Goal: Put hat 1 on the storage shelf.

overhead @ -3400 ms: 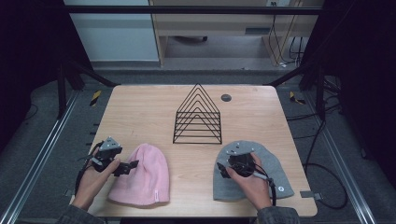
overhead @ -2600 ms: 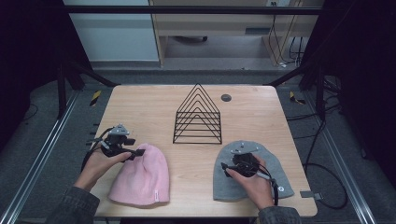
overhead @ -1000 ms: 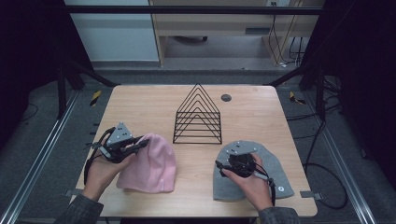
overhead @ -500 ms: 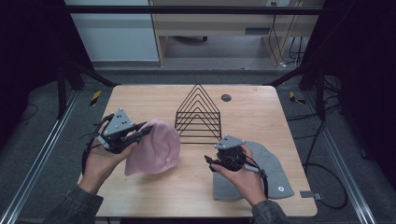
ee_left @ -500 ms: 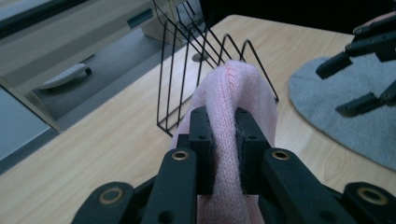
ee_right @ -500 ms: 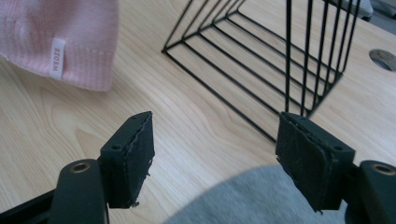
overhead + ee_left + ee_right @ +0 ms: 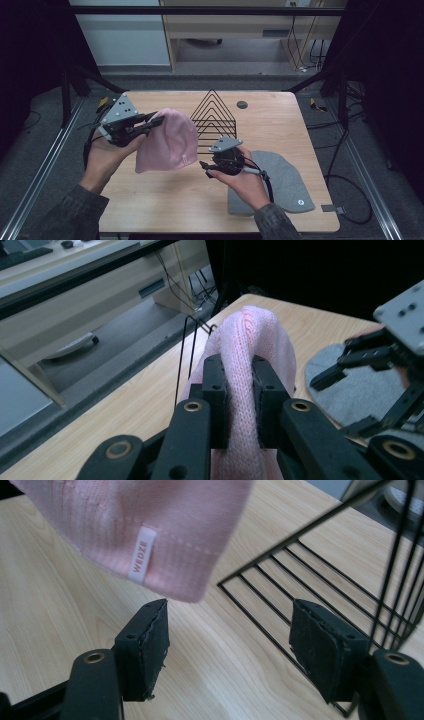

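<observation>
at about nine o'clock of the table the left gripper is clenched on a fold of the pink beanie, which hangs off the tabletop with its hem and small white label at the low end. at the centre, toward twelve o'clock, stands the black wire rack, and just at its six o'clock the right gripper hovers under the hat's hem, its jaws apart with nothing between them after just closing a little. at four o'clock the grey beanie lies flat on the wood under the right hand.
</observation>
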Motion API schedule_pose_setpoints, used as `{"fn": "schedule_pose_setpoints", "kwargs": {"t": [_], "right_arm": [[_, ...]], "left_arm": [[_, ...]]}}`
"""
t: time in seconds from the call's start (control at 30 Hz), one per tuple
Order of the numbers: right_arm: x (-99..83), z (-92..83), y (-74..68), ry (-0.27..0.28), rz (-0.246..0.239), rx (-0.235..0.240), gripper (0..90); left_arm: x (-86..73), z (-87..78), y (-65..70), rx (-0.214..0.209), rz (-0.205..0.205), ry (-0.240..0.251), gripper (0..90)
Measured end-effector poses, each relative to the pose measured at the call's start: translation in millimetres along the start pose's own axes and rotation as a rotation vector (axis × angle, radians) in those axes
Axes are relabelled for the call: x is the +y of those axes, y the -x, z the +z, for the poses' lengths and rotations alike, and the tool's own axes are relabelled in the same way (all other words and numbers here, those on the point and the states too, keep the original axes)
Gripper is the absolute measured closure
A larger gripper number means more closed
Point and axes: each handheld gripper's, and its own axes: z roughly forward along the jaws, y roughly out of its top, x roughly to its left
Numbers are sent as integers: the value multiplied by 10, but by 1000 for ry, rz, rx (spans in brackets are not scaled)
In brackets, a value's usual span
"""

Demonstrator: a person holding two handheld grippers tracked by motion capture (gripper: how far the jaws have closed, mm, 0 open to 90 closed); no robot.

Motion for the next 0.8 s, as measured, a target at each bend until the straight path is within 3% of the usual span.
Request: {"fn": "schedule_pose_setpoints", "kwargs": {"t": [0.27, 0.37, 0.43, 0.6, 0.8], "right_arm": [[217, 107, -29, 21, 4, 80, 348], [303, 133, 1, 34, 23, 135, 367], [352, 157, 15, 30, 21, 165, 484], [423, 162, 49, 35, -16, 182, 766], [502, 69, 159, 31, -27, 161, 822]], "left_arm": [[134, -89, 9, -26, -3, 35, 794], [139, -87, -8, -35, -14, 43, 794], [134, -74, -28, -37, -27, 50, 794], [123, -22, -113, -49, -59, 57, 794], [192, 69, -306, -76, -125, 73, 792]]}}
